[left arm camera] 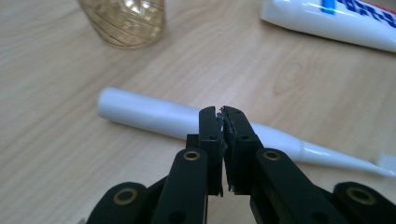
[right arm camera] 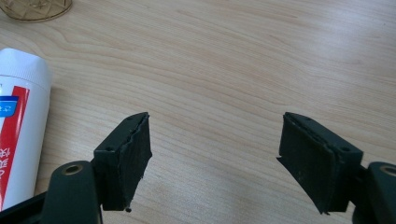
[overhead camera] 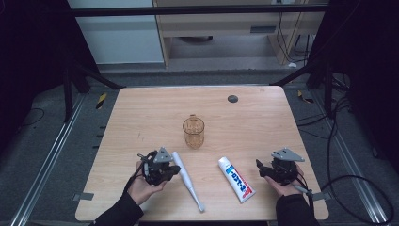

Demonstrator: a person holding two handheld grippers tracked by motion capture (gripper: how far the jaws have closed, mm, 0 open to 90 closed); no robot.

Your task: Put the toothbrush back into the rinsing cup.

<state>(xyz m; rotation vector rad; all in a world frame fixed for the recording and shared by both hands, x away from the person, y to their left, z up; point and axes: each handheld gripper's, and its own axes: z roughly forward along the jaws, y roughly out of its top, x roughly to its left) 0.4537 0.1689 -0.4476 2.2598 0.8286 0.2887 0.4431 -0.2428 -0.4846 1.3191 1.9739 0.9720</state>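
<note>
Both risks sit left: my left tongs [left arm camera: 221, 112] are pressed together above the toothbrush [left arm camera: 154, 116], so descending could roll it away; right tongs [right arm camera: 215, 158] spread, idle.

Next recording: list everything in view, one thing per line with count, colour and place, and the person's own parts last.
table: one, light wood, under everything
cup: one, clear amber, upright at mid-table
toothbrush: one, white, lying flat just right of the left gripper
toothpaste tube: one, white with red and blue print, lying flat left of the right gripper
round cap: one, dark, far side of the table
left gripper: one, black, jaws shut and empty, above the toothbrush
right gripper: one, black, jaws open and empty
hands: two, dark sleeves, near edge
</note>
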